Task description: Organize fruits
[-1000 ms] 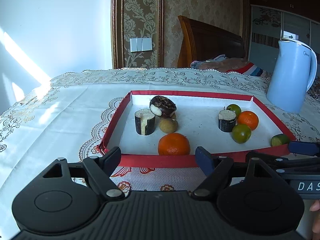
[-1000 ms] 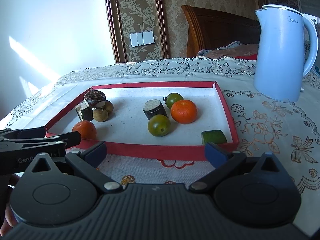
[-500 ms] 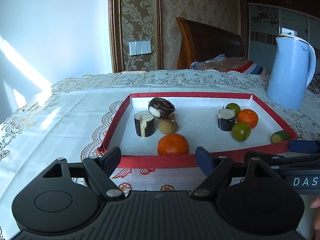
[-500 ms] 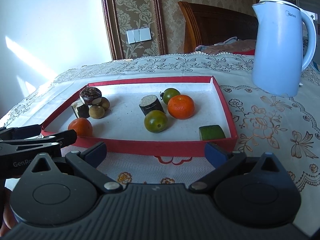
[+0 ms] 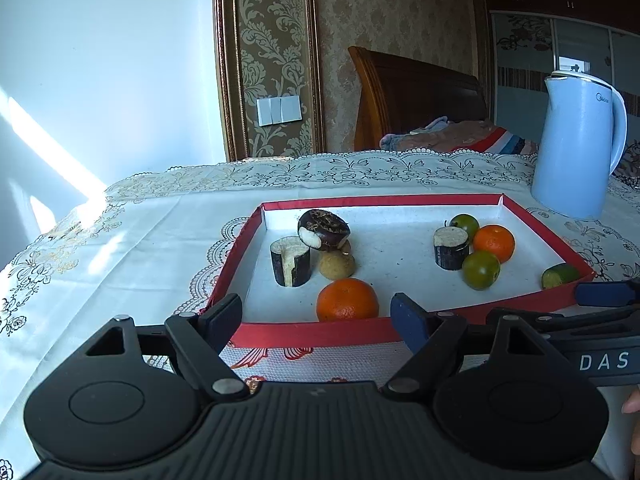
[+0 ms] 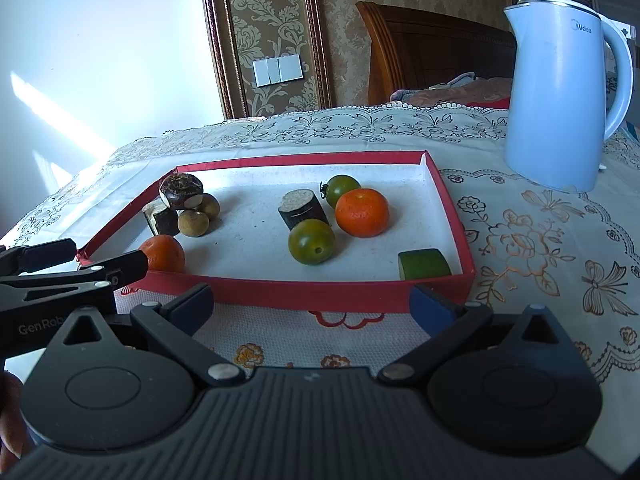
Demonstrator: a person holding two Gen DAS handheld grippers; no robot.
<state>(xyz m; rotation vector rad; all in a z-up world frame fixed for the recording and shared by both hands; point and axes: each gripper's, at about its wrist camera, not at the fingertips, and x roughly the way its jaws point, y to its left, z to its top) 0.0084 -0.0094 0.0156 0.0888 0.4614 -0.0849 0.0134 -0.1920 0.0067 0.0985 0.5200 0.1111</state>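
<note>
A red-rimmed shallow tray (image 5: pixel 312 336) (image 6: pixel 304 292) holds the fruit. At its left lie a dark water chestnut (image 5: pixel 324 229), a cut dark cane piece (image 5: pixel 291 261), a brown longan (image 5: pixel 337 266) and an orange (image 5: pixel 347 299) by the near rim. At its right lie another cane piece (image 6: pixel 303 209), two green tomatoes (image 6: pixel 311 241), an orange (image 6: pixel 362 213) and a green chunk (image 6: pixel 424 264). My left gripper (image 5: pixel 316 314) is open and empty before the near rim, facing the left orange. My right gripper (image 6: pixel 310 303) is open and empty, just outside the near rim.
A pale blue electric kettle (image 6: pixel 560 92) stands on the lace tablecloth (image 6: pixel 540 232) behind the tray's right side. A wooden headboard (image 5: pixel 412 96) and bedding lie beyond the table. The wall is at the left.
Both grippers have drawn back and risen slightly, so the tray sits a little farther and lower in each view. The fruit has not moved.
</note>
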